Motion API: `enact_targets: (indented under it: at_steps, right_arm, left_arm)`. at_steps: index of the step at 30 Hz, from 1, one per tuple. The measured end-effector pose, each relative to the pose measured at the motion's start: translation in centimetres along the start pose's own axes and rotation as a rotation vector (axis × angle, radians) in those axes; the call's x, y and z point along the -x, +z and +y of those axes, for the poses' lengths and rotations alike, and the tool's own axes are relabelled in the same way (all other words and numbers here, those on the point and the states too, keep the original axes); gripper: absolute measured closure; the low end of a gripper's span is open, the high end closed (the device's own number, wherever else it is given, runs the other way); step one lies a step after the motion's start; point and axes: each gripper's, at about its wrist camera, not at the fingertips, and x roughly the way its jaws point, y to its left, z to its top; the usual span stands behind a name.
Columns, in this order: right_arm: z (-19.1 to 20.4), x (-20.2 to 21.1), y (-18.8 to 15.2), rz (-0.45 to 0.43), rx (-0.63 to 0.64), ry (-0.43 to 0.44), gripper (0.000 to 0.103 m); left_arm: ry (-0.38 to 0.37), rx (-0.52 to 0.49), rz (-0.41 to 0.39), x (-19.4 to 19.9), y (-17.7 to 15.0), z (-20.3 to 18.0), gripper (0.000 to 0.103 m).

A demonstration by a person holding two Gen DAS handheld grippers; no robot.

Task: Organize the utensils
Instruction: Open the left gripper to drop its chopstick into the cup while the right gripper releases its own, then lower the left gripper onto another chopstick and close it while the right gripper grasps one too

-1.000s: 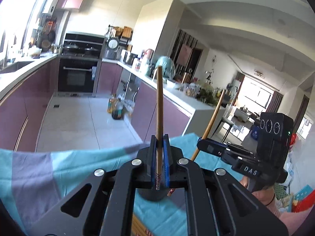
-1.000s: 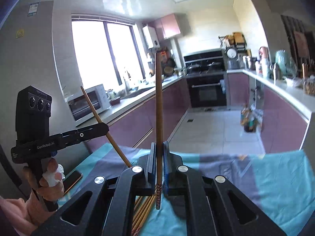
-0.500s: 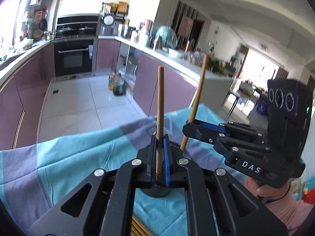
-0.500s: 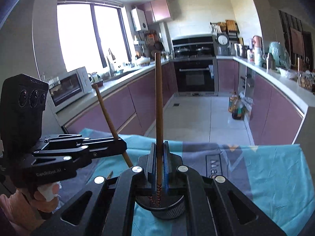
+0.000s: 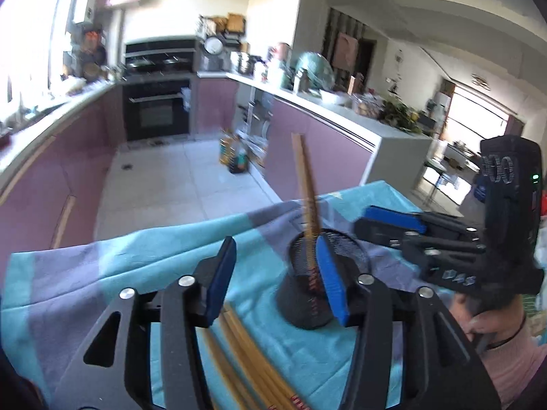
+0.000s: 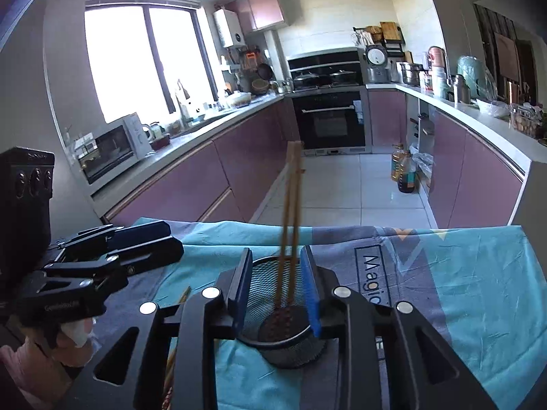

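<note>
Left wrist view: left tongs (image 5: 277,276) now spread wide, blue pads apart and empty, where a second ago shut on one upright brown wooden chopstick. That chopstick (image 5: 307,201) released, now standing tilted in the black wire-mesh cylindrical holder (image 5: 307,304), blurred, top leaning toward 11 o'clock. Holder resting on the teal-and-purple cloth over the counter (image 5: 112,266), at 1 o'clock from the pads, right pad just in front of its rim. More loose brown chopsticks (image 5: 246,352) lying flat on the cloth at 6 o'clock, between the tong arms. Right tongs (image 5: 389,227) at 3 o'clock, beside the holder, no stick between the blue pads; opening hard to judge from this side.

Right wrist view: right tongs (image 6: 277,287) also parted, pads straddling the holder (image 6: 283,338), nothing gripped; half a second ago clamped on its own chopstick. Two chopsticks (image 6: 290,212) now standing together inside the mesh, tips at the bottom, tops near 12 o'clock. Left tongs (image 6: 147,239) at 9 o'clock, off to the side of the holder. A few loose sticks (image 6: 171,365) showing at 7 o'clock.

Judgement: both drops done, one pair stowed; remaining pile on the cloth next to fetch.
</note>
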Motion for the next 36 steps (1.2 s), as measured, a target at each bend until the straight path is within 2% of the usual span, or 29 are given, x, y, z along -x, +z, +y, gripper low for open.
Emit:
enact_targets:
  at_steps: [1, 5, 10, 13, 18, 23, 33, 36]
  right_arm:
    - [0.5, 0.3, -0.2, -0.003, 0.011, 0.014, 0.065]
    - [3.3, 1.3, -2.0, 0.015, 0.061, 0.092, 0.063]
    - [5.8, -0.7, -5.0, 0.120, 0.102, 0.117, 0.063]
    - [6.2, -2.6, -7.2, 0.199, 0.074, 0.118, 0.063]
    - [6.1, -5.2, -9.5, 0.293, 0.025, 0.105, 0.063]
    - [5.9, -5.9, -10.0, 0.306, 0.006, 0.084, 0.064]
    - [6.7, -7.4, -10.4, 0.330, 0.024, 0.058, 0.069]
    - [6.8, -7.4, -10.5, 0.332, 0.026, 0.054, 0.070]
  left_arm:
    - [0.016, 0.004, -0.012, 0.9, -0.5, 0.4, 0.051]
    - [0.091, 0.010, -0.023, 3.3, -2.8, 2.3, 0.049]
    - [0.136, 0.045, 0.053, 4.1, -6.8, 5.1, 0.048]
    - [0.168, 0.059, 0.108, 3.8, -9.4, 6.3, 0.049]
    - [0.157, 0.105, 0.194, 2.3, -12.3, 7.6, 0.050]
    - [0.139, 0.148, 0.251, 1.0, -14.1, 7.6, 0.052]
    - [0.121, 0.174, 0.298, 0.4, -15.2, 8.1, 0.072]
    - [0.120, 0.166, 0.297, 0.5, -15.2, 8.1, 0.073]
